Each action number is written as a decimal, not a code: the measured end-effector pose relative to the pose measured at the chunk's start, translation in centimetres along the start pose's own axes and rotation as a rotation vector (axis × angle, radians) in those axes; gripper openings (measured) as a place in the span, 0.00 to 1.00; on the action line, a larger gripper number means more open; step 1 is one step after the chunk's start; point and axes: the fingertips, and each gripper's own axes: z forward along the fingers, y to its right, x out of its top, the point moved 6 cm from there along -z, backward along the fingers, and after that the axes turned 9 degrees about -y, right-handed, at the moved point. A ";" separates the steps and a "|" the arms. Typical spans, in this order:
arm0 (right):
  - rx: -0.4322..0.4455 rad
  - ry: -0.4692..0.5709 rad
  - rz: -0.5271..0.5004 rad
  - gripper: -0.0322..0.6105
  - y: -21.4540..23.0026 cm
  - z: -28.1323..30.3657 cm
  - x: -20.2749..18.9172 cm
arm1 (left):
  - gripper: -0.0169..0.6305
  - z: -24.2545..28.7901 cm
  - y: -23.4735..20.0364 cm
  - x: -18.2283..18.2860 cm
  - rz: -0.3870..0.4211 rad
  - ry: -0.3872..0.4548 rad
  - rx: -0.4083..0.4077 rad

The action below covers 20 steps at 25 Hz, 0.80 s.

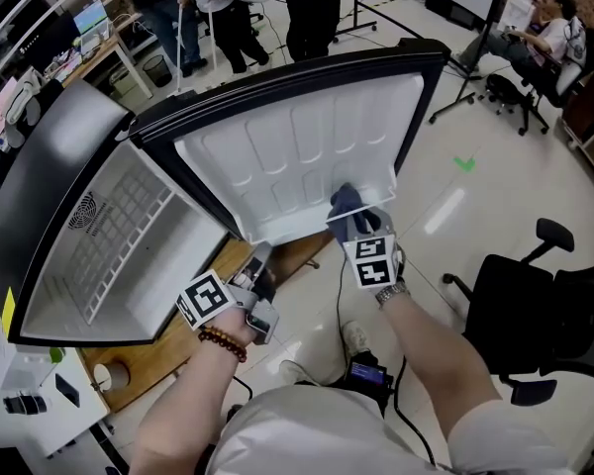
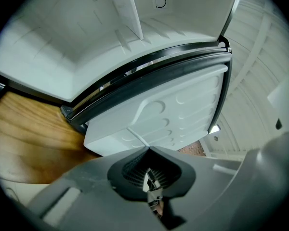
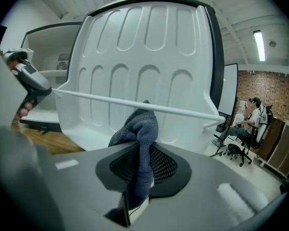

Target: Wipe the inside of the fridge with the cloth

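**Wiping under way at the door liner**

The right gripper point(image 3: 143, 150) has its jaws clenched on the blue-grey cloth point(image 3: 140, 126). The cloth's bunched end pokes out ahead of the jaws, right at the white rail point(image 3: 183, 110) on the inside of the open fridge door point(image 1: 297, 156). The left gripper point(image 2: 151, 174), jaws closed on nothing, sits by the door's lower hinge-side corner, above the wooden table point(image 1: 178, 349); whether it touches the door is unclear. The step in hand looks like wiping the liner. The next move calls for pressing the cloth against the liner and sweeping along it, then moving into the cabinet point(image 1: 129, 236) beside the door
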 end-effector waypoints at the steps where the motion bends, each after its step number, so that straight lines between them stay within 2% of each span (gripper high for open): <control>1: -0.010 -0.004 0.004 0.14 0.6 -0.1 -0.1 | 0.03 0.0 0.0 0.0 -0.001 0.003 0.001; 7: -0.070 -0.039 0.032 0.14 3.5 -0.6 -0.7 | 0.03 0.3 0.5 -0.2 -0.015 0.021 -0.020; 11: -0.100 -0.061 0.047 0.14 4.9 -1.1 -0.9 | 0.03 0.2 0.1 -0.3 -0.017 0.031 0.009; 15: -0.117 -0.076 0.060 0.14 5.9 -1.5 -1.1 | 0.03 0.4 0.5 -0.4 -0.026 0.045 -0.021; 20: -0.122 -0.087 0.061 0.14 6.7 -1.9 -1.4 | 0.03 0.2 0.0 -0.5 -0.034 0.055 0.010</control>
